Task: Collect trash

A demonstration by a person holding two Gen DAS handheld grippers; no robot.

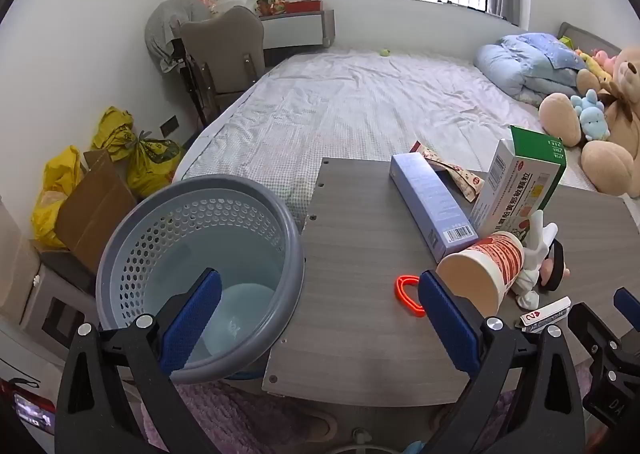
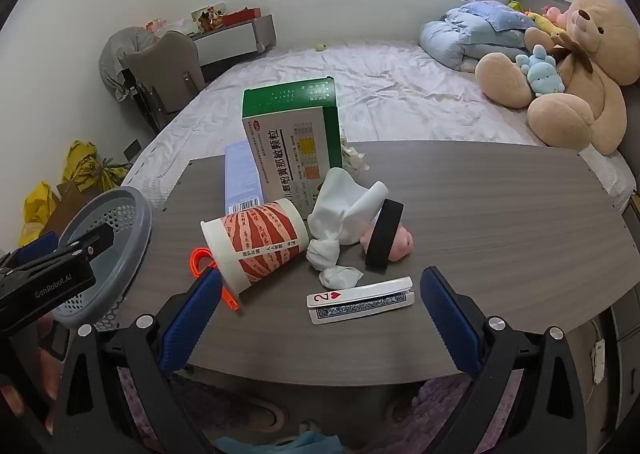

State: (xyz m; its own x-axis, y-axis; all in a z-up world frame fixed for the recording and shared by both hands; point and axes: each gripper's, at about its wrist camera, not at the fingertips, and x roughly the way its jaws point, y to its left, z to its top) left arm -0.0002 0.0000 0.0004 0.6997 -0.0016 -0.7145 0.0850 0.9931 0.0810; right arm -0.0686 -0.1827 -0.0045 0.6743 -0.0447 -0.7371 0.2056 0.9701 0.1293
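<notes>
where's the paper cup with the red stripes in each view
Left wrist view: the paper cup lies on its side at lower right, open mouth toward the camera, just beyond the right blue pad of the left tongs.
Right wrist view: it lies left of centre on the table, mouth toward lower left.
Shared landmark: the green and white medicine box stands just behind the cup in both.

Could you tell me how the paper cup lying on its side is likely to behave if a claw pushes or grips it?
The paper cup lies on its side on the table, so a push would probably roll it in a curve, as it tapers. It looks empty and thin-walled, so likely light and easily crushed. The orange clip beside it may get dragged.
</notes>
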